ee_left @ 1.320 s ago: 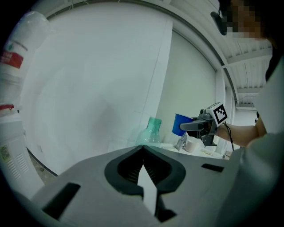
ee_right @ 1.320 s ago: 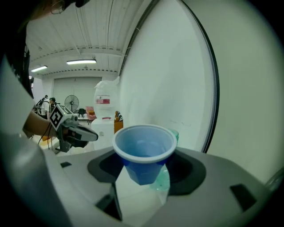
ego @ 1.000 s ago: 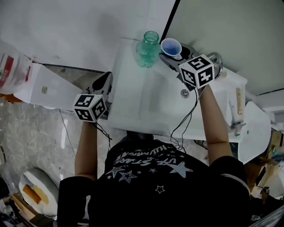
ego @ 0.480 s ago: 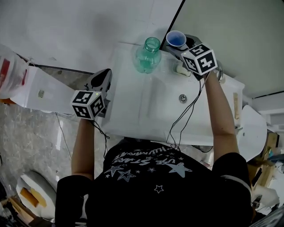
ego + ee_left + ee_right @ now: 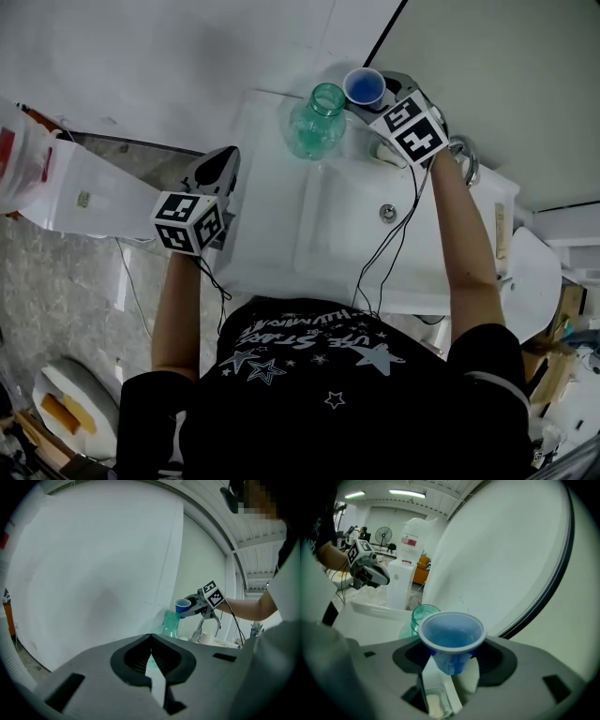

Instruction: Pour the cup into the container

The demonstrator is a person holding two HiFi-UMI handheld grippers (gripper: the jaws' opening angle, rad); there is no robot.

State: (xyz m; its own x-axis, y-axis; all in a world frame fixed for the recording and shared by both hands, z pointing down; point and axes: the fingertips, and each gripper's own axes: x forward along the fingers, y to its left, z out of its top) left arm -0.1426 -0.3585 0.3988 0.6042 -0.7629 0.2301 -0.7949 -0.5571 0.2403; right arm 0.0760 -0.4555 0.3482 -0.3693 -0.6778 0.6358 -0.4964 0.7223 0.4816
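A blue cup (image 5: 364, 87) stands upright in my right gripper (image 5: 372, 103), which is shut on it just below its rim. The cup hangs beside and slightly above the mouth of a green clear bottle (image 5: 317, 122) standing at the far edge of the white sink (image 5: 281, 239). In the right gripper view the cup (image 5: 451, 637) sits between the jaws of the right gripper (image 5: 451, 657), with the bottle's mouth (image 5: 421, 615) just behind on the left. My left gripper (image 5: 219, 161) hovers off the sink's left edge, shut and holding nothing. From the left gripper (image 5: 150, 637) the cup (image 5: 182, 605) and the bottle (image 5: 170, 623) show far ahead.
A faucet (image 5: 464, 155) and a drain (image 5: 388, 213) lie on the sink's right part. A white appliance (image 5: 84, 192) stands left of the sink. A wall rises right behind the bottle. Cables trail from both grippers.
My right gripper has brought the cup a little closer to the bottle's mouth, still upright. The left gripper has stayed in place.
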